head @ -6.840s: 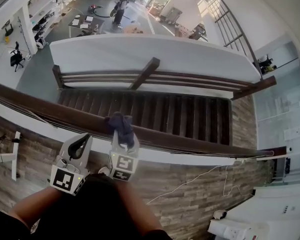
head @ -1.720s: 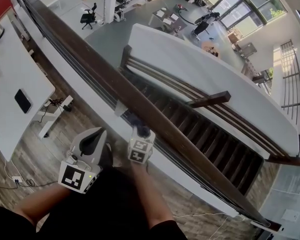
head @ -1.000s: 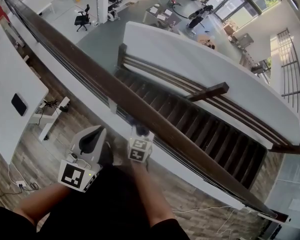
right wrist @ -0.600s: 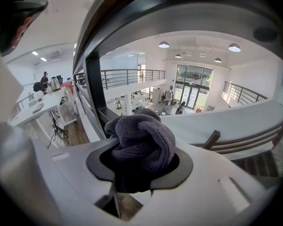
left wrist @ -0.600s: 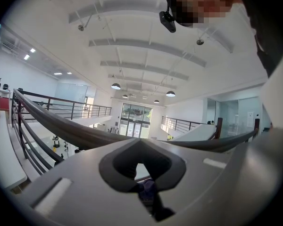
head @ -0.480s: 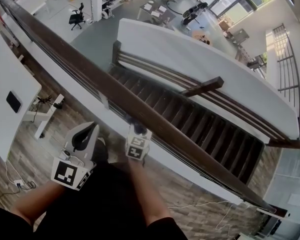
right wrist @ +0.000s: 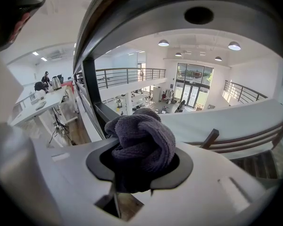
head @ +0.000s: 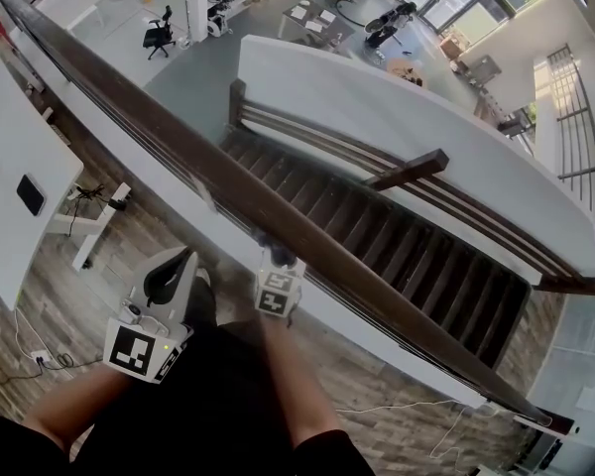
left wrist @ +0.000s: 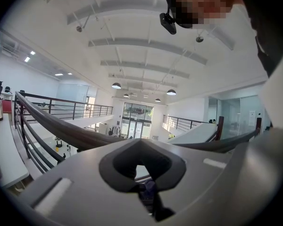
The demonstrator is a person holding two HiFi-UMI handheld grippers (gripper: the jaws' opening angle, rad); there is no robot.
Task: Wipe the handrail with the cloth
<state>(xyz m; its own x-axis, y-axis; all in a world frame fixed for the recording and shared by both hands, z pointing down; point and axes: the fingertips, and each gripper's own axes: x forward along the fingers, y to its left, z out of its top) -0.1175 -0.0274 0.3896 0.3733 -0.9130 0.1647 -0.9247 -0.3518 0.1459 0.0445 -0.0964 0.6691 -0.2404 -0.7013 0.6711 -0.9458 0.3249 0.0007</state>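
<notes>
left gripper hangs on your left, short of the handrail. its jaws are closed on nothing. in the left gripper view only a dark scrap shows through the notch between them, too blurred to name.

right gripper sits at the rail's near edge. its jaws are clamped on the dark grey-purple cloth, which is balled into a tight knot poking out the front. in the right gripper view the rail sweeps overhead, so the cloth looks to be under or against its near side. can't tell if it actually touches.

risks, my read:
- the dark upright post stands just left of the cloth under the rail. slide that way and you could knock the jaws on it and tug the cloth loose.
- the cloth is a wad, so only a small patch can meet the wood. you'd likely streak, not wipe.
- run along from below and you probably miss the top face.
- beyond the rail is the open staircase. a dropped cloth most likely goes down there, out of reach.
- your left gripper braces nothing, so watch your lean over the rail.

writing: none readable.
- the white surface at far left carries a dark flat device, no label legible.
- the left marker cube and the right marker cube show black-and-white square patterns, not text.
- no brand visible on the cloth or either gripper.
</notes>
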